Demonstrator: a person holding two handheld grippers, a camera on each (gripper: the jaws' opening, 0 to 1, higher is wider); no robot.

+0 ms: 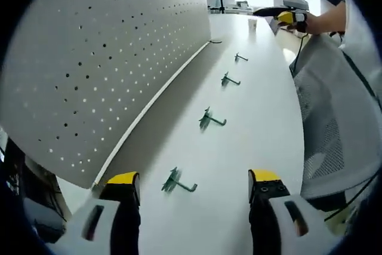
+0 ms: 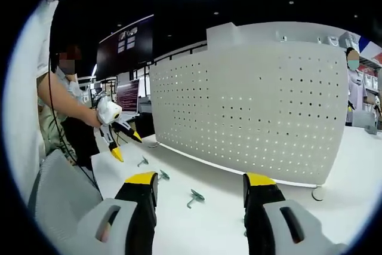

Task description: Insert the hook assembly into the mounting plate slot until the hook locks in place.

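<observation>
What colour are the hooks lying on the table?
Dark green hooks, clearest in the left gripper view.

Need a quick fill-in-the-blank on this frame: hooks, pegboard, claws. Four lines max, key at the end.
1. In the left gripper view, ____ green hooks lie in a row on the white table.
2. The upright white panel behind the hooks is full of small ____.
3. The left claw is ____, with nothing between its jaws.
4. The tips of the right claw are coloured ____.

Missing words: four; holes; open; yellow
</observation>
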